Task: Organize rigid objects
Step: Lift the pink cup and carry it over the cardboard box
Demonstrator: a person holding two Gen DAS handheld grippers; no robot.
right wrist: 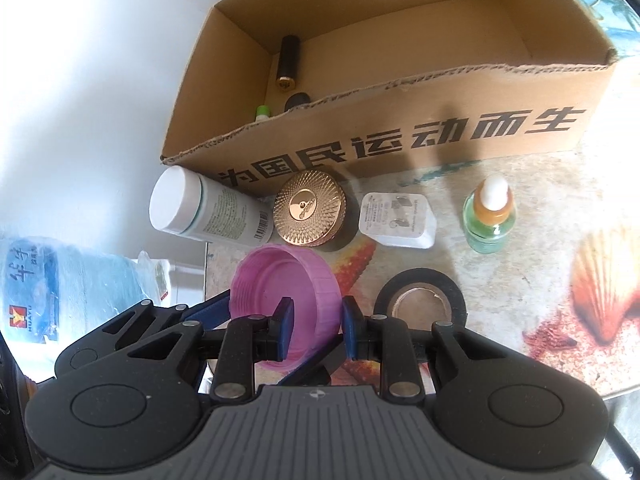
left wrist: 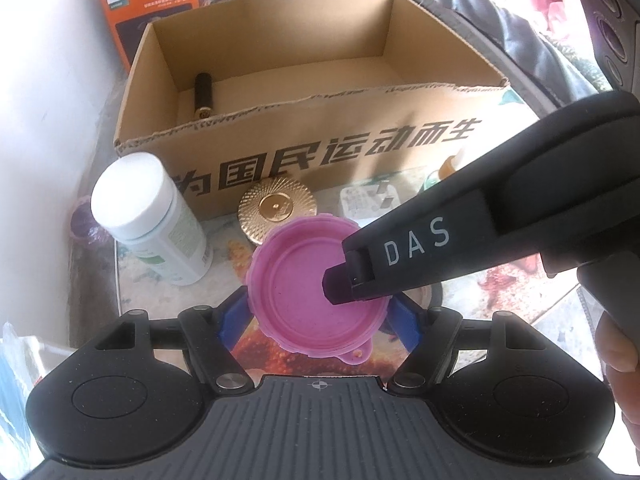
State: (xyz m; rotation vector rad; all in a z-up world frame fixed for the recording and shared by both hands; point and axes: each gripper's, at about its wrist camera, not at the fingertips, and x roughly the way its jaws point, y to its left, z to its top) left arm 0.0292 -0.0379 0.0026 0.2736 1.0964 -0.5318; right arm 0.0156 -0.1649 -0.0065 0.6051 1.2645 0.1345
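Note:
A pink plastic lid [left wrist: 304, 292] hangs open side up, just above the patterned table. My left gripper [left wrist: 320, 316] spans it, with its blue pads [left wrist: 236, 314] pressed against opposite sides of the rim. My right gripper [right wrist: 318, 328] comes in from the right and pinches the lid's wall [right wrist: 320, 280]. One of its fingers is inside the lid and the other outside. In the left wrist view the right gripper [left wrist: 344, 286] reaches into the lid's hollow. Behind stands an open cardboard box [left wrist: 320, 148] holding a black cylinder [right wrist: 288, 62].
On the table before the box [right wrist: 400, 136] stand a white bottle [right wrist: 208, 212], a gold-lidded jar [right wrist: 310, 208], a white plug [right wrist: 396, 220], a green dropper bottle [right wrist: 490, 216] and a black tape roll [right wrist: 420, 304]. A white wall is left. A hand [left wrist: 616, 352] shows at the right.

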